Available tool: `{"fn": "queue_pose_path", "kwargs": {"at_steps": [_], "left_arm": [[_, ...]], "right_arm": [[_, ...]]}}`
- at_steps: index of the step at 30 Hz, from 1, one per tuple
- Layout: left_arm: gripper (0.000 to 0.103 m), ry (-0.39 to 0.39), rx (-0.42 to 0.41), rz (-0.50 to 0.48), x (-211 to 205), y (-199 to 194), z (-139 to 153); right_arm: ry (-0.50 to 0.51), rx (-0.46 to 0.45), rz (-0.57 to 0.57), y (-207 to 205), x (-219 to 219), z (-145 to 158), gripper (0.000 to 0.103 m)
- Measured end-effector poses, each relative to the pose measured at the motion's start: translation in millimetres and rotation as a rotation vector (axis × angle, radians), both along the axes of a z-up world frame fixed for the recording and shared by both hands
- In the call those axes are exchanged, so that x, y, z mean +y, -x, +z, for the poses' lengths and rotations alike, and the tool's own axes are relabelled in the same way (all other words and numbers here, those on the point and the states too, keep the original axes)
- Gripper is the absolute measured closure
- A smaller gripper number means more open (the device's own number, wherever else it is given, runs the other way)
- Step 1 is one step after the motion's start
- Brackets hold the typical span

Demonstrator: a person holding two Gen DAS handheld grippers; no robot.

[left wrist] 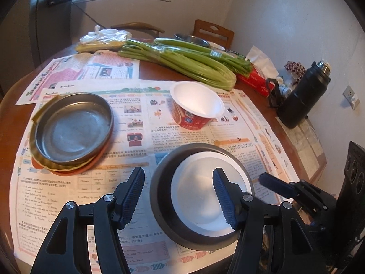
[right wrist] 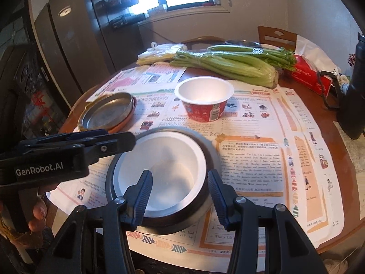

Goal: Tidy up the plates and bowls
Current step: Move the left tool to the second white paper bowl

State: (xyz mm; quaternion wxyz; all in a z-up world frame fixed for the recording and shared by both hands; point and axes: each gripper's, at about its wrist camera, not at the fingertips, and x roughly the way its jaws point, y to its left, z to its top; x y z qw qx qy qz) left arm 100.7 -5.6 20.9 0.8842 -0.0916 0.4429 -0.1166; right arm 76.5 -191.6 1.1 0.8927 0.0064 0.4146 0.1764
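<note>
Left gripper (left wrist: 180,197) and right gripper (right wrist: 180,197) hang unclenched, empty, over a white foam bowl (right wrist: 164,173) nested in a metal bowl (right wrist: 205,143). Next, the red paper bowl (right wrist: 204,98): grip one wall only, lift straight.

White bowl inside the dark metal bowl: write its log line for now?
white bowl nested in dark metal bowl | left gripper open | right gripper open
</note>
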Motion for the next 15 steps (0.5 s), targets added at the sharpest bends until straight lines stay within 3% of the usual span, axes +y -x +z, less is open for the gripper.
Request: {"fn": "queue_pose_path", "kwargs": {"at_steps": [7, 15], "left_arm": [[0.039, -0.009, -0.027, 0.015, 3, -10, 6], [0.039, -0.031, -0.036, 0.003, -1, -48, 7]], "right_arm": [[-0.037, -0.051, -0.046, -8, -13, 17, 0.052], [-0.040, -0.035, -0.104, -48, -22, 19, 0.052]]}}
